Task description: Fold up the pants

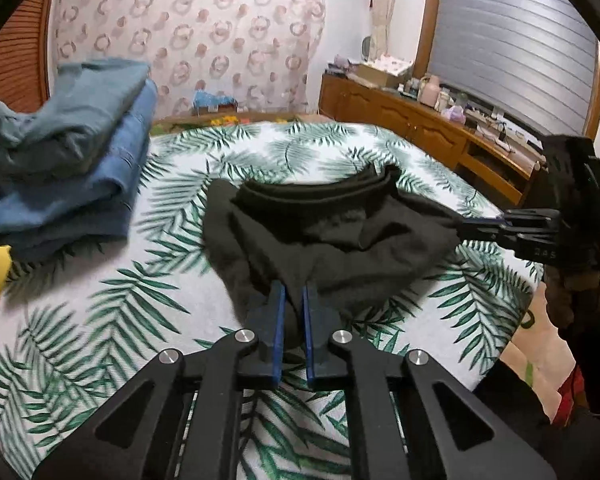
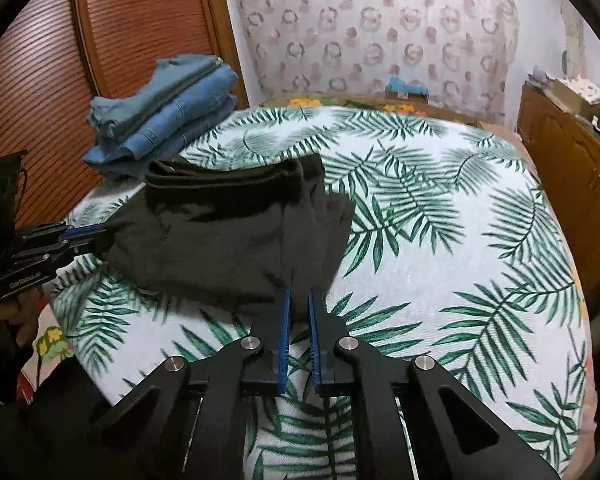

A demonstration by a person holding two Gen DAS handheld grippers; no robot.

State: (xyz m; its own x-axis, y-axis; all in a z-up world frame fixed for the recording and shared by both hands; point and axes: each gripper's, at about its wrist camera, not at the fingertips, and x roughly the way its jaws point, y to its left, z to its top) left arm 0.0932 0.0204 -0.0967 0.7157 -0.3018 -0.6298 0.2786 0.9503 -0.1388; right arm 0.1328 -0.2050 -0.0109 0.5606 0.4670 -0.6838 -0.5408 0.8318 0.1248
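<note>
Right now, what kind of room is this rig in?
Most likely a bedroom: a bed with a leaf-print sheet, a stack of folded clothes on it, and a cluttered wooden sideboard alongside.

The pants [image 1: 332, 240] are black, of soft matte cloth, and they lie in a loose, partly folded heap on the bed, directly ahead of the left gripper [image 1: 294, 292], whose blue pads pinch the near edge of the cloth. In the right wrist view the pants [image 2: 228, 232] spread ahead and to the left of the right gripper [image 2: 299, 296], which clamps their near right corner. The thick folded band of the pants lies at the side far from both tools, and the middle sags in wrinkles.
</note>
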